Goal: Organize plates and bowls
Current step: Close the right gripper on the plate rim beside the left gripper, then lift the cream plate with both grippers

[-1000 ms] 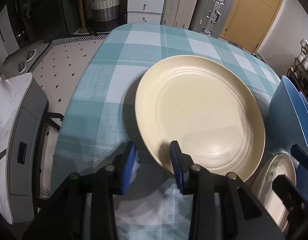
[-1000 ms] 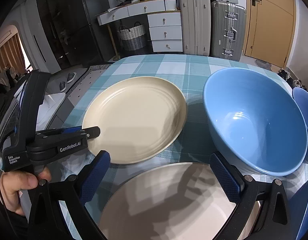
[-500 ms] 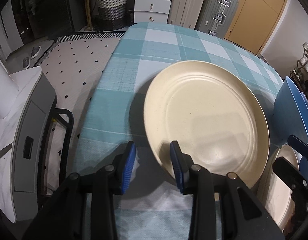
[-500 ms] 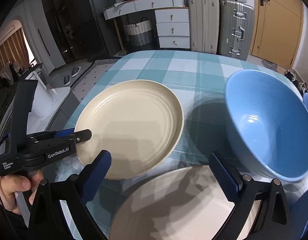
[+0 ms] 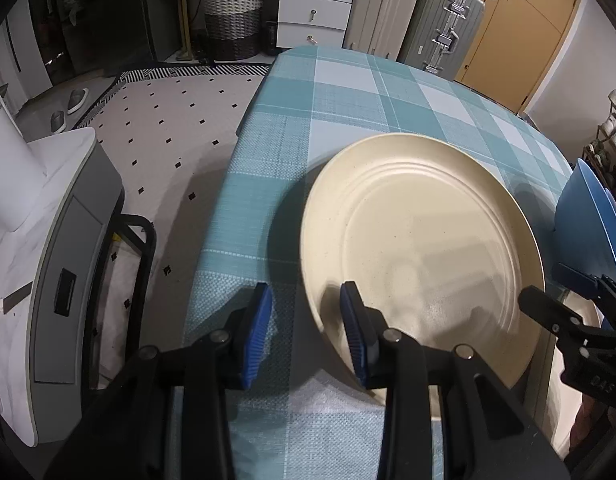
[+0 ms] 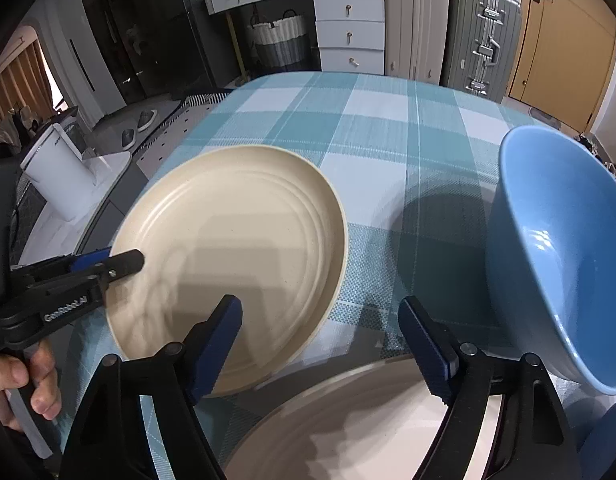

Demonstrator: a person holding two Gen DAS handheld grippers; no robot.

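My left gripper (image 5: 308, 328) is shut on the near rim of a cream plate (image 5: 428, 248), one finger over the plate and the other outside the rim. The plate hangs tilted above the checked table (image 5: 348, 92) and casts a shadow on it. In the right wrist view the same cream plate (image 6: 235, 240) has the left gripper (image 6: 119, 262) on its left rim. My right gripper (image 6: 324, 344) is closing, its pads pressing on nothing, just above the far rim of a second cream plate (image 6: 368, 432). A large blue bowl (image 6: 556, 260) stands to the right.
The table's left edge (image 5: 227, 184) drops to a tiled floor with a grey appliance (image 5: 67, 264) beside it. Part of another blue bowl (image 6: 604, 444) shows at the lower right. Drawers, a basket and suitcases stand beyond the far end of the table.
The left gripper has carried the cream plate back along the table, closer to the right gripper. The right gripper's jaws have narrowed and it has sunk toward the nearer plate.
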